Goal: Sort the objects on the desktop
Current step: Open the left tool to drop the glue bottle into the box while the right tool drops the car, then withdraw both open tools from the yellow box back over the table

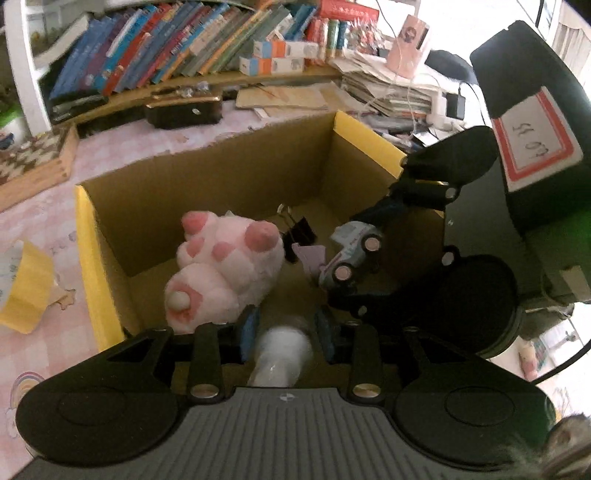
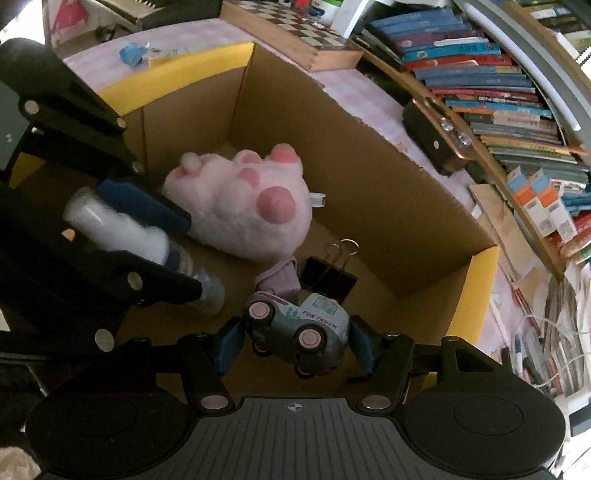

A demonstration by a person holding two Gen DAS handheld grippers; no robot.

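Observation:
An open cardboard box (image 1: 86, 240) (image 2: 369, 184) with yellow flaps holds a pink plush paw (image 1: 229, 266) (image 2: 251, 206), a black binder clip (image 1: 301, 229) (image 2: 328, 277) and a small purple item (image 1: 312, 258) (image 2: 280, 278). My left gripper (image 1: 286, 332) (image 2: 188, 254) reaches into the box. A clear bottle with white filling (image 1: 282, 350) (image 2: 122, 229) lies blurred and loose between its blue pads. My right gripper (image 2: 297, 343) (image 1: 354, 258) is shut on a grey toy truck (image 2: 299, 328) (image 1: 351, 254), held tilted above the box floor beside the clip.
A wooden chessboard (image 1: 33, 162) (image 2: 295, 33) lies beyond the box. A shelf of books (image 1: 166, 48) (image 2: 480, 74) and a black case (image 1: 184, 110) (image 2: 432, 144) line the back. Paper stacks (image 1: 388, 88) and a yellow scrap (image 1: 26, 288) lie on the pink cloth.

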